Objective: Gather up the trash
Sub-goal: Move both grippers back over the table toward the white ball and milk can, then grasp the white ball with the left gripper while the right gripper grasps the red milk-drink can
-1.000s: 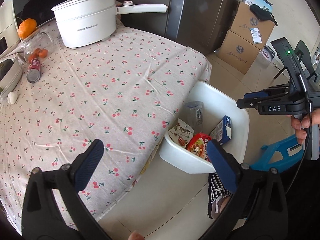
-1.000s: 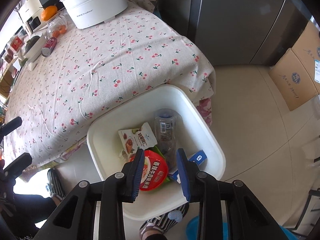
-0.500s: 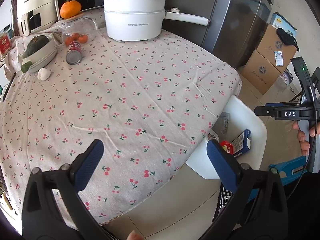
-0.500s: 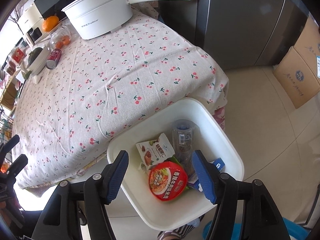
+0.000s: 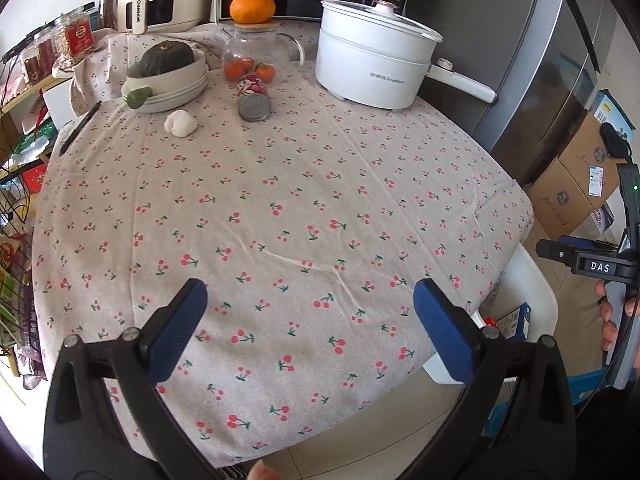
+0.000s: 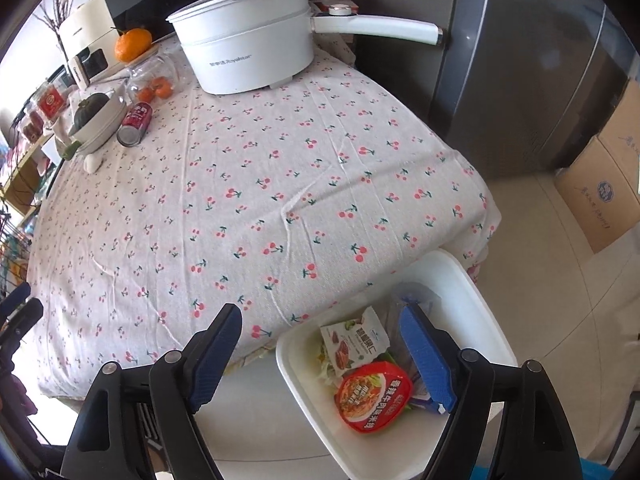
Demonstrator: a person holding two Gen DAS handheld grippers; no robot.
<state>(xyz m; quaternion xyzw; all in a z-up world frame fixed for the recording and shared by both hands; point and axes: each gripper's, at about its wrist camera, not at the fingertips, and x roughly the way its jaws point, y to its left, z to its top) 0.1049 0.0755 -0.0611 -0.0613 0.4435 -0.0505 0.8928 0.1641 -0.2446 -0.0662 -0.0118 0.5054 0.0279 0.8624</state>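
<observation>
A white bin stands on the floor at the table's near right corner. It holds a red noodle-cup lid, a snack packet, a clear plastic bottle and a blue box. The bin's rim also shows in the left wrist view. A red can lies on its side on the cherry-print tablecloth. My left gripper is open and empty above the cloth's near edge. My right gripper is open and empty above the bin's left rim.
At the table's far side stand a white electric pot, a glass jar with oranges, a bowl with a squash and a white garlic bulb. Cardboard boxes and a fridge are to the right.
My right gripper opened over the bin, leaving the red lid inside, then drew back toward the table. My left gripper swung from the bin side to face the table.
</observation>
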